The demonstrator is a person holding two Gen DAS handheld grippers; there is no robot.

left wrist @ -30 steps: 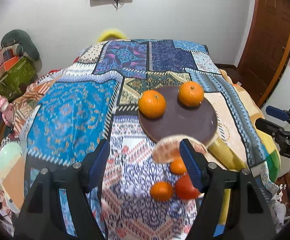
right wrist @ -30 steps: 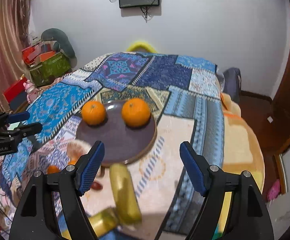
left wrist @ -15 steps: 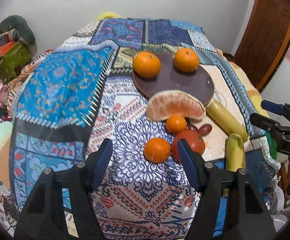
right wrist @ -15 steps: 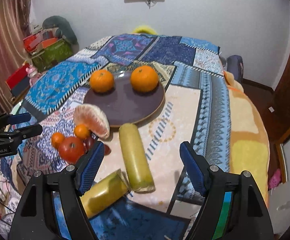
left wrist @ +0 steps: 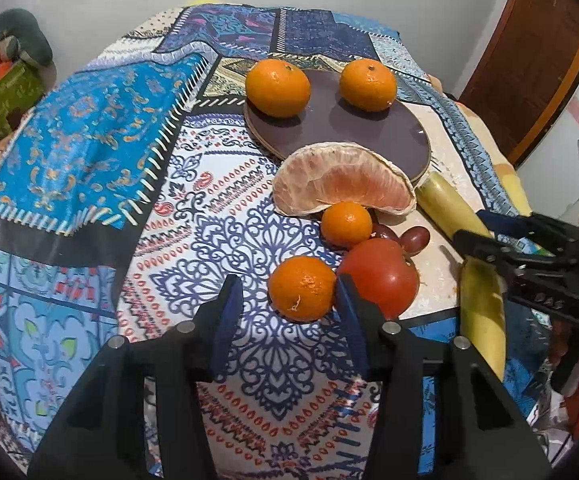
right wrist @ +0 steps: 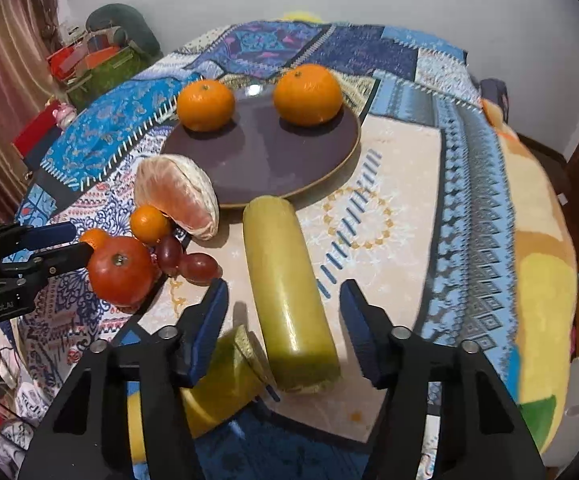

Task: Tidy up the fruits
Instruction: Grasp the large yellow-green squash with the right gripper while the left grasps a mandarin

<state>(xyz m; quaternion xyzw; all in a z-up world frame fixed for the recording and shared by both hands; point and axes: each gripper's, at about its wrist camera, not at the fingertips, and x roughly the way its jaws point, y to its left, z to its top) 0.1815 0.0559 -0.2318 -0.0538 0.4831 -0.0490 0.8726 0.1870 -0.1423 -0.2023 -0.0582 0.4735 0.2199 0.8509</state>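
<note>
Closing in on the fruit pile, we have both pairs of jaws narrowing yet apart, gripping nothing. The left gripper frames a small orange on the cloth, at nine o'clock of the tomato. It looks light, firm and rounded, so we would pinch across its widest middle, gently. The right gripper straddles a yellow-green cylinder lying at six o'clock of the plate; smooth and likely slippery, best squeezed mid-length.
</note>
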